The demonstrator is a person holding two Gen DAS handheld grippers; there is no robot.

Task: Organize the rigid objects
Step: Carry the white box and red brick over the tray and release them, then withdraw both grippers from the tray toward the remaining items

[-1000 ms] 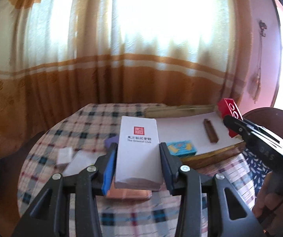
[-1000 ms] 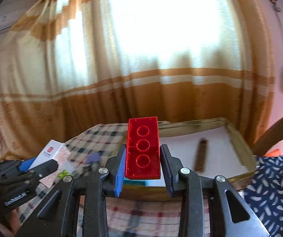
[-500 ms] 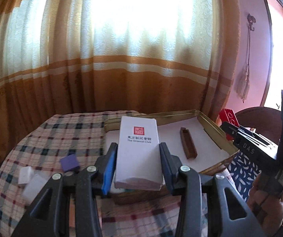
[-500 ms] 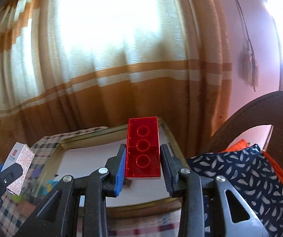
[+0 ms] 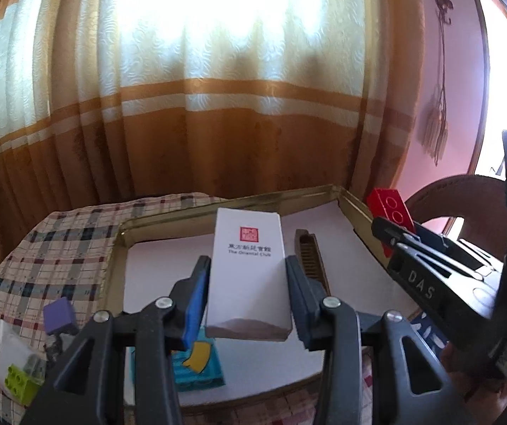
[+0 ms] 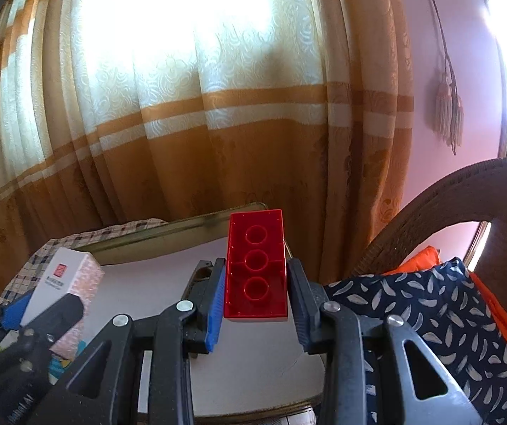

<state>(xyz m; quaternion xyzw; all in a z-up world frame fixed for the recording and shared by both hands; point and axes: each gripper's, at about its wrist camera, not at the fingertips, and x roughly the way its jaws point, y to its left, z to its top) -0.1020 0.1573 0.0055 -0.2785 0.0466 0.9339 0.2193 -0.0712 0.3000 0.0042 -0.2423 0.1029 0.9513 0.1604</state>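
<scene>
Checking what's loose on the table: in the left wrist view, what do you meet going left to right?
Green brick → purple block → white box in the left gripper → brown comb → red brick in the right gripper.

A red brick (image 6: 256, 265), a white box (image 5: 248, 276) with a red seal, a checked tablecloth (image 5: 58, 241), and orange-and-cream curtains (image 5: 218, 81).

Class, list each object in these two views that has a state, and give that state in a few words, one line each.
white box: held in the left gripper, over the tray
red brick: held in the right gripper, hollow side facing the camera
tray: open, holding a brown comb and a blue card
brown comb: lying flat
blue card: lying flat
purple block: on the checked cloth, outside the tray
green brick: on the cloth, studs up
</scene>
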